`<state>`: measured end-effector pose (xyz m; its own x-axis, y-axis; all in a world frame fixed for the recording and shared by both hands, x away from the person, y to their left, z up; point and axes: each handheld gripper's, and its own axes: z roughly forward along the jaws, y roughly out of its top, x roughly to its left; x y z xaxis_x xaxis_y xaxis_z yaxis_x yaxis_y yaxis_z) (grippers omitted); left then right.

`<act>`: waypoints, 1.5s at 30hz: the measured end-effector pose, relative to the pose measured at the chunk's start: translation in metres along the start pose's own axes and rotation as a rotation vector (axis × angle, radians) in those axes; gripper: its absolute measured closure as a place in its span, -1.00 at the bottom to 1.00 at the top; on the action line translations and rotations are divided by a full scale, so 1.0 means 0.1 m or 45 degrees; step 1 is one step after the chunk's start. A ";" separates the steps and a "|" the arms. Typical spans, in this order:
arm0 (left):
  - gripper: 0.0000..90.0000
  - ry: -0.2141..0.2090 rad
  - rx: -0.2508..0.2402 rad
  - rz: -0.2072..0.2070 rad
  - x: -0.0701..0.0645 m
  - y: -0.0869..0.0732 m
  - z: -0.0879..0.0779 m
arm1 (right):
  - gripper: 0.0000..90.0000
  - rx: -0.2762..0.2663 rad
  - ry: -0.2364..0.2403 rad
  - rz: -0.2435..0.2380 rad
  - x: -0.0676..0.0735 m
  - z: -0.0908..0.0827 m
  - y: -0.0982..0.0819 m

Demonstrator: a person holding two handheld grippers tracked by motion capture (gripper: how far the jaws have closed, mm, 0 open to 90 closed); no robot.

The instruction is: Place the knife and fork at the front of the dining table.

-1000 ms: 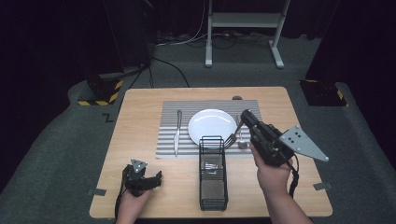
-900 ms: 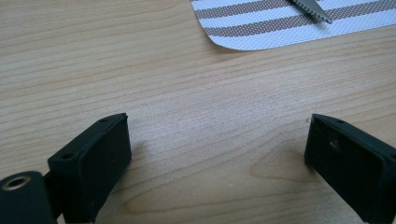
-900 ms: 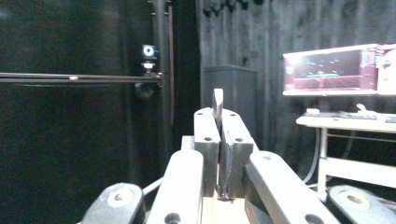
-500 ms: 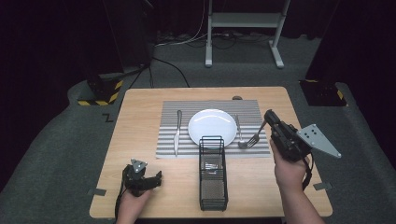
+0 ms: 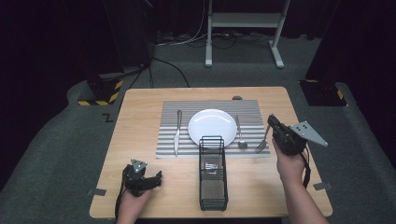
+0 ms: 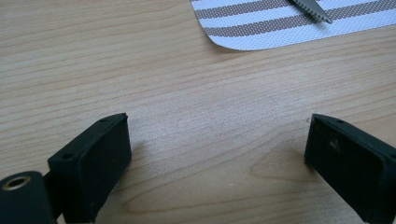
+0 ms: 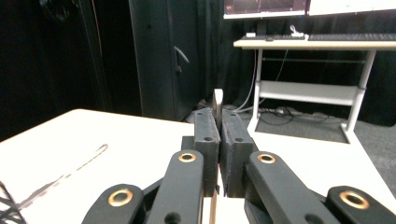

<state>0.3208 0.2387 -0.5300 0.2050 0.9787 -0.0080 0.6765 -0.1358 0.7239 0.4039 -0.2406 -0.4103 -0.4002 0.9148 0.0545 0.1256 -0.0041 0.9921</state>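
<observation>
A white plate point(image 5: 211, 126) lies on a striped placemat point(image 5: 168, 112), with a knife point(image 5: 178, 131) to its left and a spoon point(image 5: 239, 133) to its right. At the mat's right edge a fork point(image 5: 261, 144) slants with its tines on the mat. My right gripper point(image 5: 271, 121) is shut on the fork's handle. In the right gripper view the handle end point(image 7: 217, 100) sticks up between the closed jaws of this gripper point(image 7: 219, 122). My left gripper point(image 5: 156, 178) rests open on the wood at the front left. Between its jaws point(image 6: 215, 158) there is bare table, with the knife tip point(image 6: 312, 9) beyond.
A black wire caddy point(image 5: 213, 173) stands at the table's front centre, touching the mat's near edge. The wooden table point(image 5: 140, 107) ends close to my right hand. A small dark object point(image 5: 237, 98) lies behind the mat. A white stand point(image 5: 243, 28) is on the floor beyond.
My right gripper has moved right, from beside the plate to the mat's right edge, taking the fork with it. The left gripper has stayed put.
</observation>
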 end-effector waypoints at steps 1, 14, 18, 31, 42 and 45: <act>-0.84 0.001 -0.001 -0.001 0.00 0.00 0.00 | 0.93 0.011 0.001 0.002 -0.02 0.03 -0.02; -0.84 0.001 0.000 -0.002 0.00 0.00 0.00 | 0.93 0.117 -0.016 0.043 -0.13 0.46 -0.16; -0.84 0.001 0.000 -0.002 0.00 0.00 0.00 | 0.93 0.120 -0.017 0.056 -0.16 0.59 -0.17; -0.84 -0.004 -0.001 -0.004 0.00 0.00 0.00 | 0.93 0.175 -0.053 0.112 -0.22 0.97 -0.24; -0.84 -0.008 0.001 0.003 0.00 0.00 -0.01 | 0.92 0.228 -0.068 0.136 -0.26 1.22 -0.33; -0.84 -0.009 -0.001 0.000 0.00 0.00 -0.01 | 0.92 0.244 -0.072 0.149 -0.28 1.29 -0.37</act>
<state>0.3202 0.2391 -0.5298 0.2104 0.9775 -0.0130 0.6761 -0.1358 0.7242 0.5281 -0.2142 -0.4633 -0.3222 0.9337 0.1558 0.3404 -0.0393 0.9395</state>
